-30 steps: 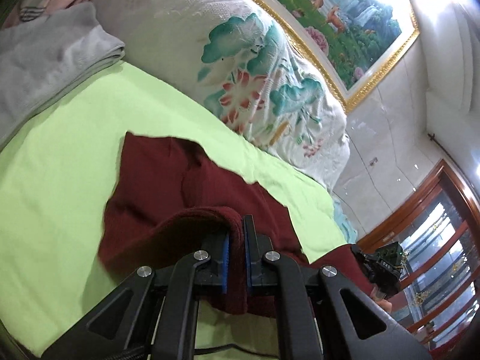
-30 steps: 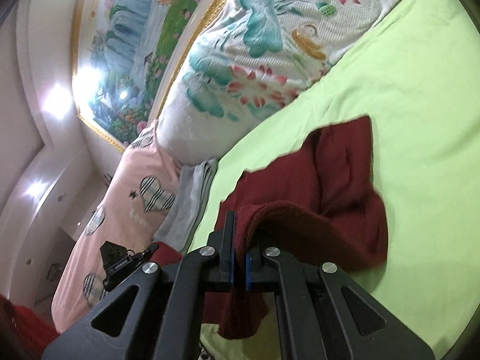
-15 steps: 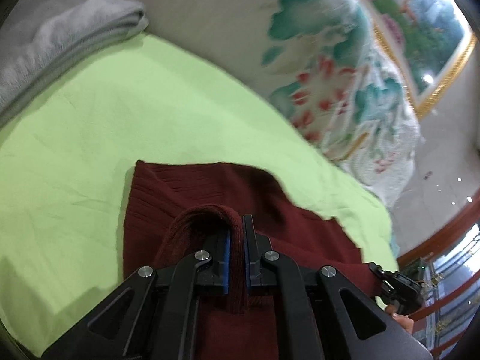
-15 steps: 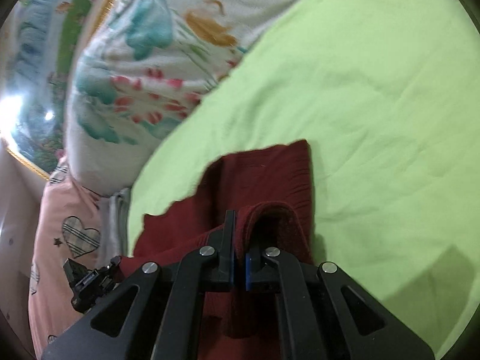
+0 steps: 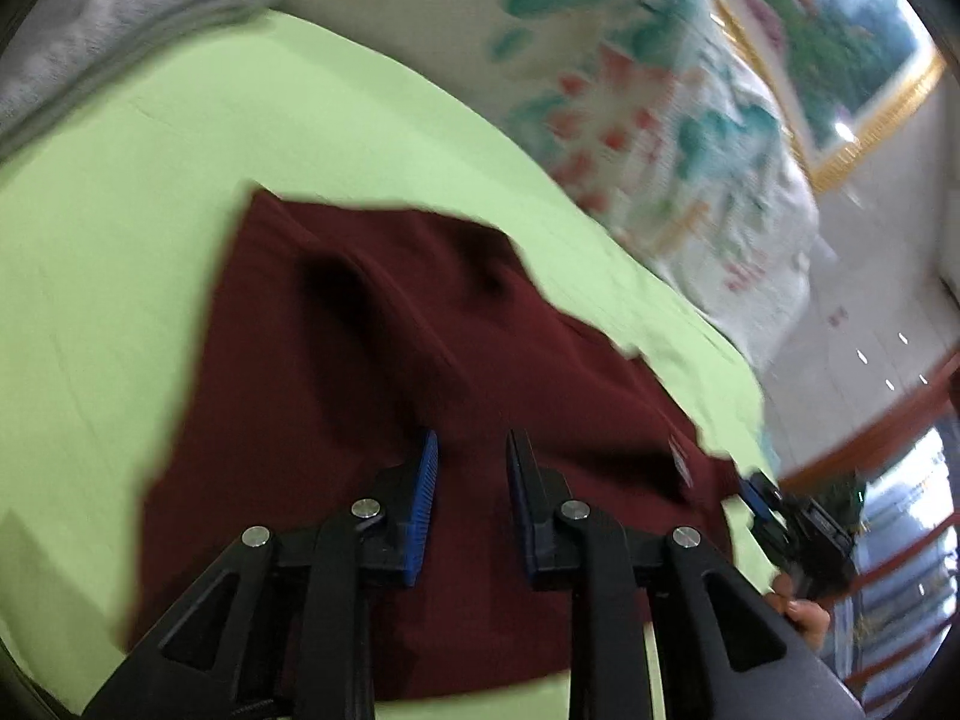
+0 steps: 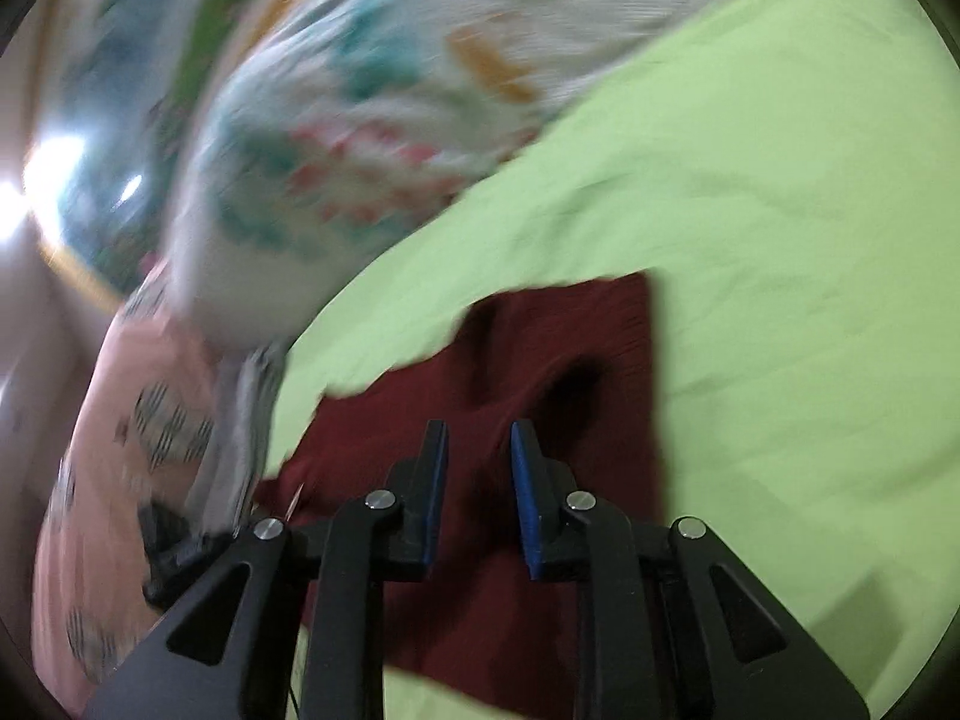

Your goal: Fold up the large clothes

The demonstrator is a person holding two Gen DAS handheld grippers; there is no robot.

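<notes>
Left wrist view: the left gripper [image 5: 468, 462] has its fingers spreading apart, empty, over the dark red garment [image 5: 336, 372] lying on the green bed [image 5: 120, 192]. Right wrist view: the right gripper [image 6: 478, 450] likewise spreads its fingers above the garment [image 6: 540, 372], gripping nothing.

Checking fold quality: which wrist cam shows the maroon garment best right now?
Left wrist. The maroon garment fills most of the frame there, its far edge and left side clear against the green sheet. Right wrist shows a smaller, blurrier part, with only the right edge clean.
</notes>
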